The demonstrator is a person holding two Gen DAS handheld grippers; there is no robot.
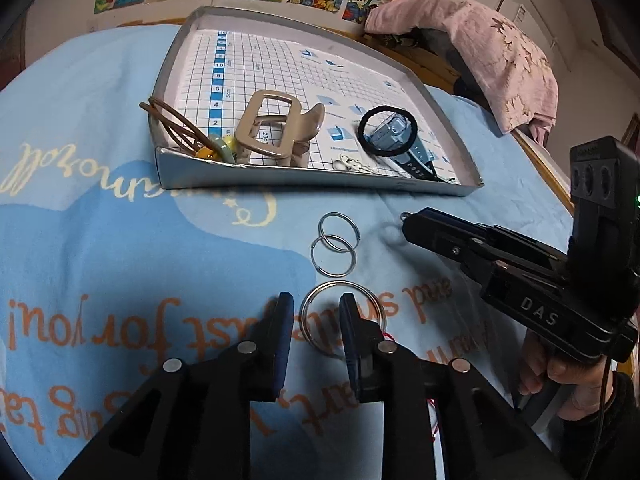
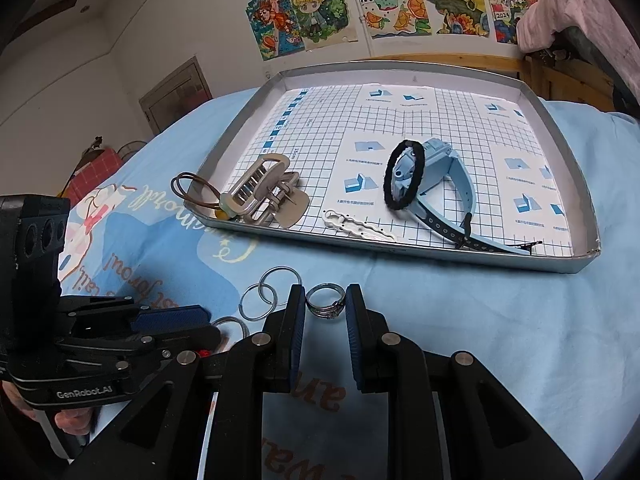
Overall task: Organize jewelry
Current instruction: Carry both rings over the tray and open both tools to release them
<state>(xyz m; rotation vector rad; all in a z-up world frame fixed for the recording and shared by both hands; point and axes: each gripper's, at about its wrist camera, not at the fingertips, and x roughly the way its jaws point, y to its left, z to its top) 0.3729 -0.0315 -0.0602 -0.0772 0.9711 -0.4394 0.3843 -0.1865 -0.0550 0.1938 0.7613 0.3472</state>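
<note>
My left gripper (image 1: 316,304) hangs low over the blue cloth with its pads apart, open. A large steel key ring (image 1: 340,284) lies flat on the cloth in the gap and runs under the right finger. Just beyond it lie two smaller linked rings (image 1: 336,240). My right gripper (image 2: 326,294) is shut on a silver finger ring (image 2: 325,304), both pads against its sides. In the left wrist view that gripper (image 1: 406,222) comes in from the right, its tip just above the cloth. The silver-walled tray (image 2: 440,256) with grid paper sits beyond both grippers.
The tray (image 1: 280,176) holds a beige hair claw (image 1: 272,128), a brown hair tie (image 1: 172,120), a white clip (image 2: 356,228), a black hair tie (image 1: 386,109) and a light-blue watch (image 2: 440,168). A pink cloth (image 1: 500,60) drapes furniture at the back right. A wooden bed edge runs along the right.
</note>
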